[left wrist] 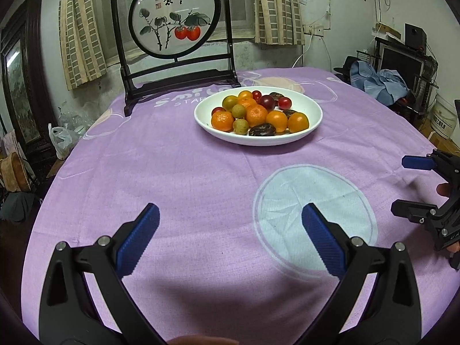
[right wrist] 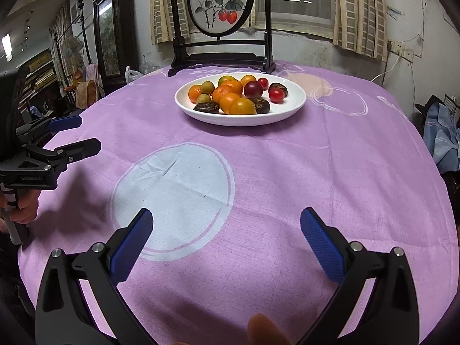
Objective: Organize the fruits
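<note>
Now my left tongs [left wrist: 230,215] hang low over the counter [left wrist: 187,172], blue pads spread wide, nothing between them but purple cloth. My right tongs [right wrist: 226,220] are just the same: jaws wide apart, gripping nothing, poised above the pale blue circle [right wrist: 172,189] printed on the cloth. Each pair catches the other at the edge of its view, side by side and well apart, and both look open from there too.

Further out, toward the far side of the counter, sits the white plate [left wrist: 314,109], and all the fruits are piled on it. I can pick out small oranges [left wrist: 256,115], a couple of greenish round ones [left wrist: 241,126], red cherry tomatoes [left wrist: 285,103], a dark purple plum [left wrist: 267,102] and dark wrinkled pieces [left wrist: 262,130] at the near rim. Everything touches or crowds its neighbour, heaped toward the left and middle of the plate, with a bare patch of white on the right.

Behind the plate stands a dark wooden screen [left wrist: 174,43] with a round painted panel of two red fruits on a branch. Checked curtains [left wrist: 80,34] hang at the window beyond.
</note>
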`<state>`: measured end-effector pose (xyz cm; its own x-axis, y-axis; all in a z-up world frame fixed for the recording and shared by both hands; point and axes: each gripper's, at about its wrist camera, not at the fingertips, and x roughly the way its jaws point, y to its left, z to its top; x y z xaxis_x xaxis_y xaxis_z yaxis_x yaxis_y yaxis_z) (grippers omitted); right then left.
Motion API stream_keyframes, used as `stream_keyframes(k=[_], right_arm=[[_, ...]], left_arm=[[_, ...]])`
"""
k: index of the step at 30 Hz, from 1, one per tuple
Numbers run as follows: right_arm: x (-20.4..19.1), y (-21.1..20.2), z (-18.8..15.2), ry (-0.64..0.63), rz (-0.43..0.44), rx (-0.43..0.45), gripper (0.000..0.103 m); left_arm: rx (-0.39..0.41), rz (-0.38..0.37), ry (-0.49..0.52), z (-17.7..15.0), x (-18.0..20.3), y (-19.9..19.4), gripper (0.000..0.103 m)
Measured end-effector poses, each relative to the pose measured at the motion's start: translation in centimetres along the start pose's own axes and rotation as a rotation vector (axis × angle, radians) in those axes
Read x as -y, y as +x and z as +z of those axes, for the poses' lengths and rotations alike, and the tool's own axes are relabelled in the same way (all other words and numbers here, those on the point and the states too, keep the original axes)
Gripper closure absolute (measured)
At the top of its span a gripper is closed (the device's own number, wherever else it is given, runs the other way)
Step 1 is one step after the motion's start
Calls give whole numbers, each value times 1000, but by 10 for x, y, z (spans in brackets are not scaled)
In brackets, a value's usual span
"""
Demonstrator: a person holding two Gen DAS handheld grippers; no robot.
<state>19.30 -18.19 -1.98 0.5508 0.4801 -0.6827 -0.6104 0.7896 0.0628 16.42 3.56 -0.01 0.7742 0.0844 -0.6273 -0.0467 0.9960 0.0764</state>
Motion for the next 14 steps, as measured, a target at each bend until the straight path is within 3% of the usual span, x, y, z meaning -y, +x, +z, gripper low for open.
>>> stream_keyframes(k=[14], right_arm=[[0,-1,0,-3,-5,1,1]], left_arm=[[5,30,-2,0,-2,1,2]])
